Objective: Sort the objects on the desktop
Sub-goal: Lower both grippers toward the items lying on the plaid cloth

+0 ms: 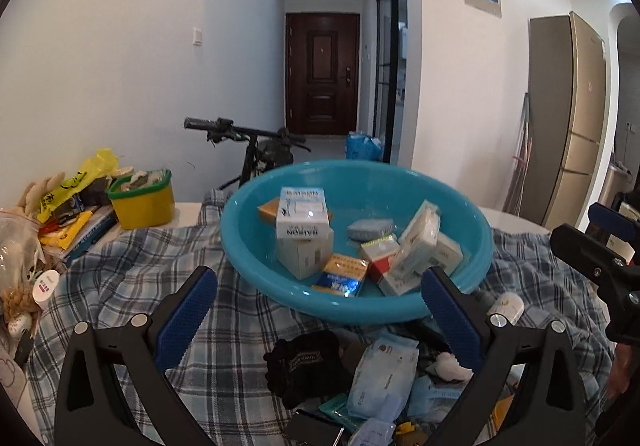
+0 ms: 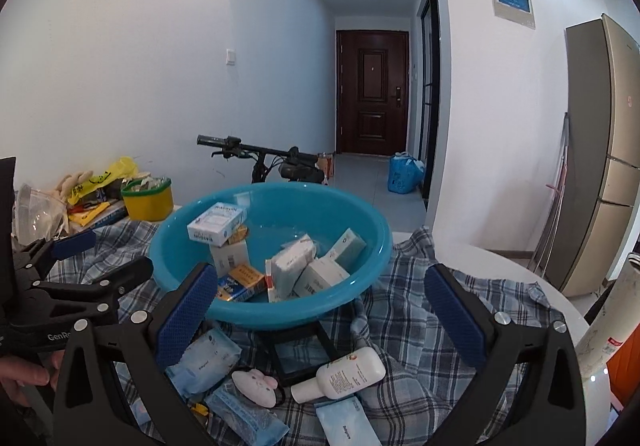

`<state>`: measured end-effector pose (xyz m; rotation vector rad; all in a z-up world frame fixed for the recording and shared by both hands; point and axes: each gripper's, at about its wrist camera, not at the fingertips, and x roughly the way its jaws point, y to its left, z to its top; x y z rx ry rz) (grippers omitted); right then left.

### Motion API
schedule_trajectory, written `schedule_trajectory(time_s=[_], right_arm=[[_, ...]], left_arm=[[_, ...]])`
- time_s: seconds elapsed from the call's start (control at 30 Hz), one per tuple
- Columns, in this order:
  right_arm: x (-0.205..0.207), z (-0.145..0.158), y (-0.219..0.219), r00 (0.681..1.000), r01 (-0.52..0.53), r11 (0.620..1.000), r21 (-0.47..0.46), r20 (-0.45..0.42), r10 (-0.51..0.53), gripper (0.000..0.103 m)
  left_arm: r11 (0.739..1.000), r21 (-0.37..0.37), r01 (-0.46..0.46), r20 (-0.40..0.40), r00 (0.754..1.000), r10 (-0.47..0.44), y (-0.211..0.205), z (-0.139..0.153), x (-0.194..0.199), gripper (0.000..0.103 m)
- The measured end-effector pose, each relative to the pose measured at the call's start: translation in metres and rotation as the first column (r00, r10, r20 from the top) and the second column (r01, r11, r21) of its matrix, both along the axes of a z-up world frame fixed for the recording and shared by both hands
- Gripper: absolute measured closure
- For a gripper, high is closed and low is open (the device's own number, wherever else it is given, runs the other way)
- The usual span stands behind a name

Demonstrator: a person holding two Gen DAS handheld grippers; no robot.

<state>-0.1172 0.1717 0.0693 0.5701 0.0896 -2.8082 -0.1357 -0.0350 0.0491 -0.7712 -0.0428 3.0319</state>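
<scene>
A table [image 2: 500, 266] under a checked cloth [image 1: 132, 286], with a hallway behind.
Boxes are already gathered in the blue basin [image 1: 460, 286]; the white bottle [image 2: 344, 370] and packets are left loose before it, so both the left tool [image 1: 316, 310] and the right tool [image 2: 320, 314] are held wide and empty.

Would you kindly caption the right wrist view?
Open right gripper hovers over white lotion bottle before a box-filled blue basin.
</scene>
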Motion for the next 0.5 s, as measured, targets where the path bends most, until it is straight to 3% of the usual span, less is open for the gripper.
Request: schedule_trajectory(time_s=[0.1, 0.17, 0.3, 0.4, 0.5], right_arm=[[-0.003, -0.013, -0.002, 1.0, -0.004, 1.0, 0.003, 0.024, 0.004, 0.0], [-0.008, -0.023, -0.002, 0.999, -0.005, 1.0, -0.003, 0.043, 0.005, 0.0], [-0.025, -0.048, 0.004, 0.99, 0.008, 1.0, -0.023, 0.143, -0.005, 0.0], [-0.033, -0.056, 0.011, 0.977, 0.01, 0.998, -0.064, 0.215, 0.004, 0.0], [-0.036, -0.061, 0.015, 0.967, 0.021, 0.997, -0.071, 0.255, -0.002, 0.0]], left_arm=[[0.998, 0.041, 0.037, 0.046, 0.998, -0.039, 0.004, -0.015, -0.004, 0.0], [0.998, 0.028, 0.054, 0.065, 0.996, -0.056, 0.009, -0.023, -0.006, 0.0], [0.998, 0.004, 0.057, 0.105, 0.993, -0.057, 0.014, -0.04, -0.009, 0.0], [0.996, 0.052, 0.078, 0.165, 0.983, -0.085, 0.013, -0.052, -0.013, 0.0], [0.998, 0.032, 0.054, 0.155, 0.986, -0.058, 0.014, -0.055, -0.011, 0.0]])
